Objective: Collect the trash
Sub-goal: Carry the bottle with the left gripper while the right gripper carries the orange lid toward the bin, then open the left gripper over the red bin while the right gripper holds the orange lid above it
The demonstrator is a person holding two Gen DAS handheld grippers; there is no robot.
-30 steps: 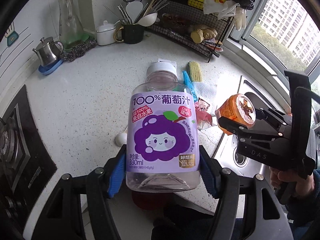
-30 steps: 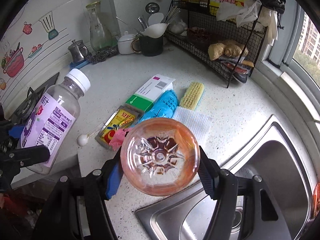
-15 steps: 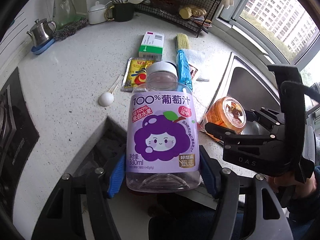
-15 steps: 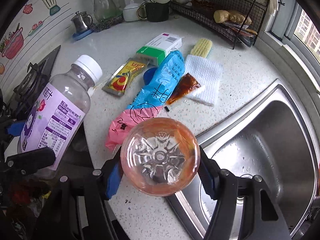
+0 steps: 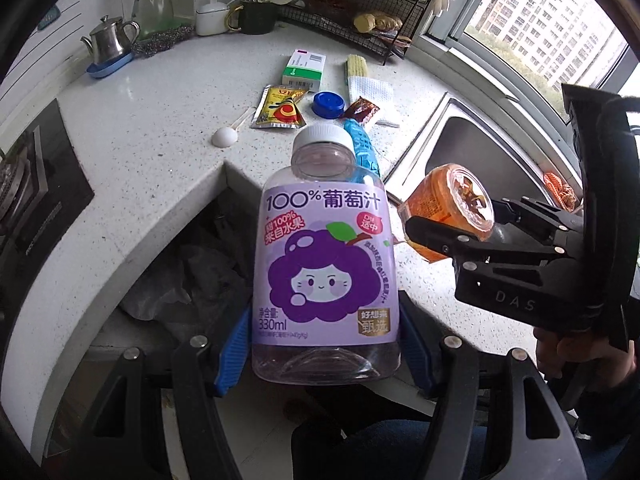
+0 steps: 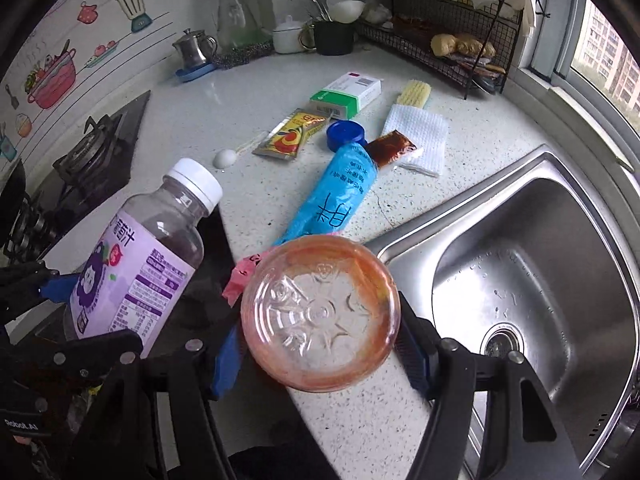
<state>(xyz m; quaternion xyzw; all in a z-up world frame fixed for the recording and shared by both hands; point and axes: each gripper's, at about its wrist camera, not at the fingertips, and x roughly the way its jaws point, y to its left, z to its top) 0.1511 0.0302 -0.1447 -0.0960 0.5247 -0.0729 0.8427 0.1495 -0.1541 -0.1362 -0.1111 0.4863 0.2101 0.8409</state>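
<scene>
My left gripper [image 5: 324,356] is shut on an empty purple grape-juice bottle [image 5: 326,264] with a white cap, held above a dark bin opening [image 5: 200,264] cut into the counter's front. The bottle also shows in the right wrist view [image 6: 136,264]. My right gripper [image 6: 320,354] is shut on an orange-tinted plastic bottle [image 6: 320,316], bottom towards the camera, over the counter edge by the sink; it also shows in the left wrist view [image 5: 448,212]. On the counter lie a blue wrapper [image 6: 340,192], a yellow sachet [image 6: 292,136], a brown sachet [image 6: 392,146], a blue lid [image 6: 346,134] and a green-white box [image 6: 346,94].
A steel sink [image 6: 540,276] lies to the right. A gas hob [image 6: 80,160] is at the left. A white cloth [image 6: 420,136], a brush [image 6: 414,94], a small white spoon [image 6: 226,158], a kettle [image 6: 194,48] and a wire rack [image 6: 452,48] stand further back.
Both grippers have pulled back towards the counter's front with their bottles. The bin opening now shows under the purple bottle, and the litter looks further away.
</scene>
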